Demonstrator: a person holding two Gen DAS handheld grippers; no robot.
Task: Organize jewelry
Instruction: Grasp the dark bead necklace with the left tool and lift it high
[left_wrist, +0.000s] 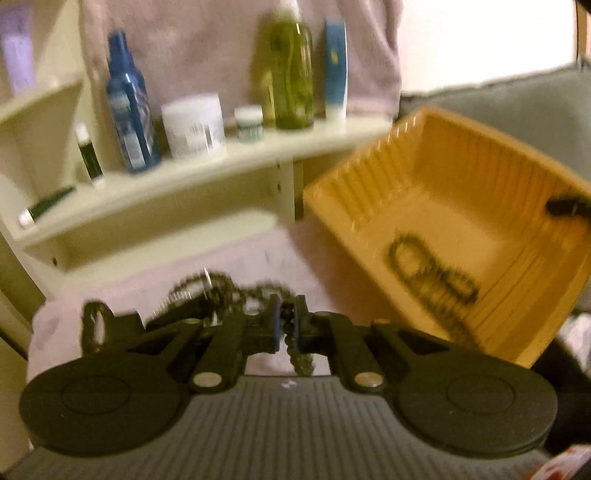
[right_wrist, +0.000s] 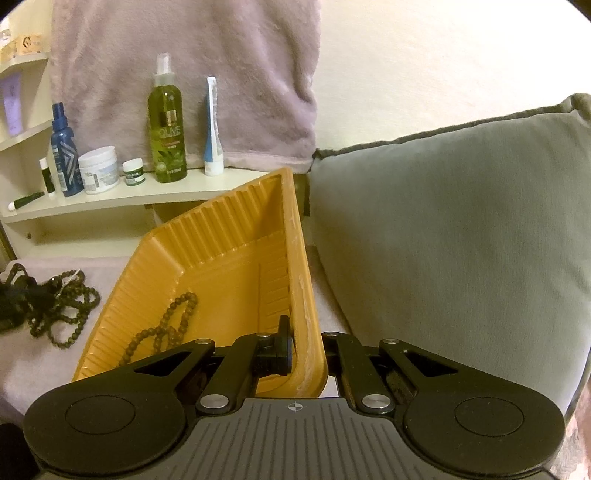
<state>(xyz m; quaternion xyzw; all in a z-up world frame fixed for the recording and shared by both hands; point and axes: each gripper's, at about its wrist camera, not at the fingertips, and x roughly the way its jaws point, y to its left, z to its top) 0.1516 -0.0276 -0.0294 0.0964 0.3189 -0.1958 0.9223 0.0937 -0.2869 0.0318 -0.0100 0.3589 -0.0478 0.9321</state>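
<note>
My left gripper (left_wrist: 289, 322) is shut on a dark beaded necklace (left_wrist: 295, 354); the strand hangs down between the jaws and more of it trails ahead over the pink cloth (left_wrist: 236, 266). An orange ribbed tray (left_wrist: 424, 173) is tilted at the right, with another dark bead necklace (left_wrist: 432, 273) lying inside. My right gripper (right_wrist: 295, 347) is shut on the tray's rim (right_wrist: 303, 280) and holds it tipped up. In the right wrist view the tray's bead necklace (right_wrist: 166, 328) lies inside, and a pile of dark beads (right_wrist: 66, 306) lies on the cloth at left.
A cream shelf (right_wrist: 122, 195) behind holds a blue spray bottle (right_wrist: 64, 162), a white jar (right_wrist: 99, 170), a small jar (right_wrist: 133, 171), a green olive bottle (right_wrist: 168, 129) and a tube (right_wrist: 212, 129). A grey cushion (right_wrist: 461, 229) stands at the right. A pink towel (right_wrist: 184, 66) hangs behind.
</note>
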